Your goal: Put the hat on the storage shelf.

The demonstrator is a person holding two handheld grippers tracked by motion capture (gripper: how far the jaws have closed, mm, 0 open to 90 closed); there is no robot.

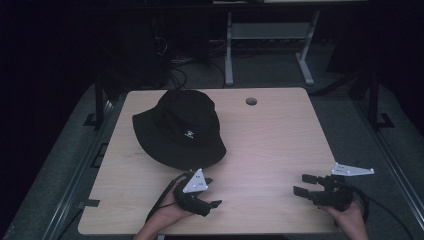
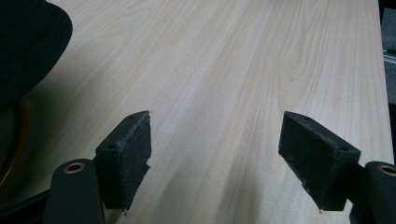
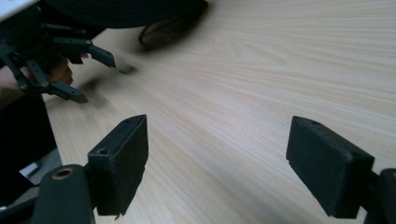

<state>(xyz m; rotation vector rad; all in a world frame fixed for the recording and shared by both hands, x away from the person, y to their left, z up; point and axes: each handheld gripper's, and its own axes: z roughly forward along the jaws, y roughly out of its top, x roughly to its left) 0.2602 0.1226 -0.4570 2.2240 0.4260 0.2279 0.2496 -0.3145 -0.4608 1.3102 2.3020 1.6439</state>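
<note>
Nearest the lens, at the counter's [image 1: 270,145] front edge: two hands, each around a gripper. Left gripper [image 1: 212,192] low and left of centre, jaws spread wide, empty, aimed toward the right; grey three-cornered plate [image 1: 195,182] on top. Right gripper [image 1: 304,184] near the front right corner, jaws likewise well apart, empty, aimed left toward the other. Bare pale wood grain between each pair of jaws in both gripper views. Black bucket hat [image 1: 181,127] with a small white emblem, crown up, flat on the counter's left half, brim just beyond the left gripper, not touching it. Small round hole [image 1: 251,101] near the counter's far edge.
</note>
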